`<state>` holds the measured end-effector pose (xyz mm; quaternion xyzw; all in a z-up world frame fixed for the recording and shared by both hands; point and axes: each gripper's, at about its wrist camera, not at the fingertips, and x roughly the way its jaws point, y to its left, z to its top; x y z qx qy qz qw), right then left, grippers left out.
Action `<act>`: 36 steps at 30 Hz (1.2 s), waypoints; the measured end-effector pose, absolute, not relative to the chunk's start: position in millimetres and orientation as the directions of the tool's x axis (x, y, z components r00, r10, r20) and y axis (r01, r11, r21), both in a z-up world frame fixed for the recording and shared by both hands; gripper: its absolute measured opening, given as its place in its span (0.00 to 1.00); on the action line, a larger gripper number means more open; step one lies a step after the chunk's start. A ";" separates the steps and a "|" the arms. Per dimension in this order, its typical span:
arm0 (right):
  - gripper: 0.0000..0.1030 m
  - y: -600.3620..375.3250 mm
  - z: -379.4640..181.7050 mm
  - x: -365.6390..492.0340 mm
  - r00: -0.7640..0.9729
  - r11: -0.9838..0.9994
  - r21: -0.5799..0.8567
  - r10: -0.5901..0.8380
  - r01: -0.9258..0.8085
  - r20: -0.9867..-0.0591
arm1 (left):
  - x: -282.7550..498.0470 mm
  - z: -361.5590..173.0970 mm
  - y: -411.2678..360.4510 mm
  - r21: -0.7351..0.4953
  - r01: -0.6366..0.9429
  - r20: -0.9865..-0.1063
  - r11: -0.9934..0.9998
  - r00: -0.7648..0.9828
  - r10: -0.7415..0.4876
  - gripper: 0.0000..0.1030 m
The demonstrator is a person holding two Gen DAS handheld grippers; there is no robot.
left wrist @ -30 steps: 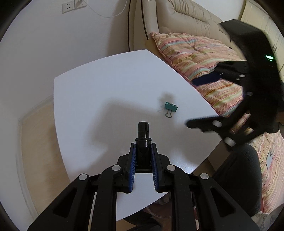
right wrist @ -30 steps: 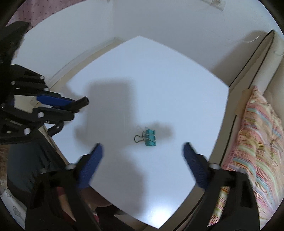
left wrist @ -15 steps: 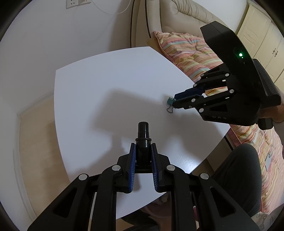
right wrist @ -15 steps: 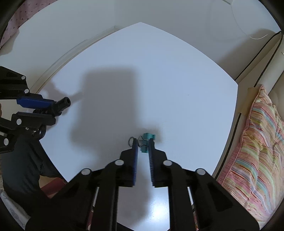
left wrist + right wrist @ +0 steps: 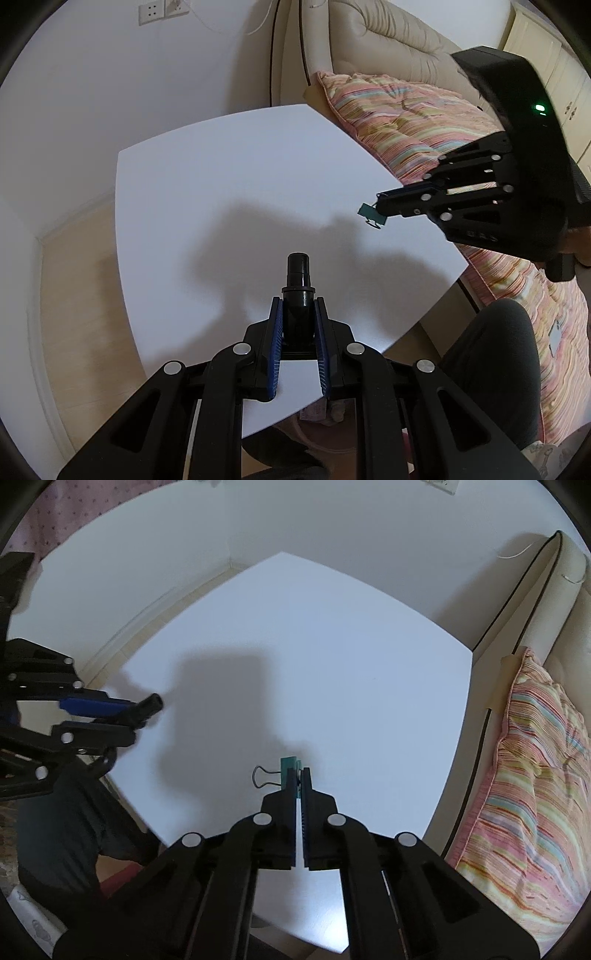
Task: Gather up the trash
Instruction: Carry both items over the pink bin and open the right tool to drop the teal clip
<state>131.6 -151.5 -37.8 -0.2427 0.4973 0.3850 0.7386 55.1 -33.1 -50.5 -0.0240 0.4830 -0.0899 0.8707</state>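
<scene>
One piece of trash is in hand: the teal binder clip (image 5: 291, 775), pinched between the closed fingers of the right tool (image 5: 299, 775). Judging from its separate shadow on the white table (image 5: 332, 657) and from the left wrist view, where the clip (image 5: 371, 213) hangs at the fingertips of that tool (image 5: 382, 206), it appears lifted just off the surface.

To do this step well, I would keep the squeeze firm and steady, since only the teal body is caught and the hold looks shallow near the fingertips. Carry it level and without jerks, so the small metal thing does not twist or slip out. No bin shows in either view, so where it must go cannot be told; clear the table edge before lowering.

In the right wrist view the clip sits just above centre, its black wire loop sticking out toward 9 o'clock, free of the fingers. The body is small, folded teal metal; a second wire handle cannot be made out.

At 9 o'clock in that view the left tool (image 5: 122, 716) is closed on a black cylindrical piece (image 5: 298, 280), held above the table's near side, well apart from the clip.
</scene>
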 end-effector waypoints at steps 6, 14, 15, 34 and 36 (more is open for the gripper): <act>0.01 -168.5 -15.9 105.1 0.213 0.588 0.066 0.392 -0.806 -0.895 | 37.4 -40.6 -41.5 -0.108 0.136 -0.826 0.985 0.538 -0.165 0.16; 0.01 -197.2 7.2 65.2 0.235 0.595 0.107 0.468 -0.796 -0.852 | 8.9 -27.7 -58.0 -0.083 0.144 -0.806 0.986 0.573 -0.151 0.16; 0.01 -200.1 9.0 60.5 0.237 0.595 0.111 0.475 -0.796 -0.847 | 4.6 -26.4 -60.6 -0.079 0.147 -0.803 0.986 0.576 -0.151 0.16; 0.01 -223.5 -17.7 -30.1 0.147 0.561 0.191 0.503 -0.806 -0.852 | -51.9 -36.5 -87.6 -0.100 0.151 -0.786 0.983 0.595 -0.171 0.16; 0.01 -222.2 -22.3 -34.0 0.131 0.556 0.204 0.504 -0.805 -0.854 | -53.5 -39.0 -87.0 -0.106 0.146 -0.788 0.984 0.591 -0.173 0.16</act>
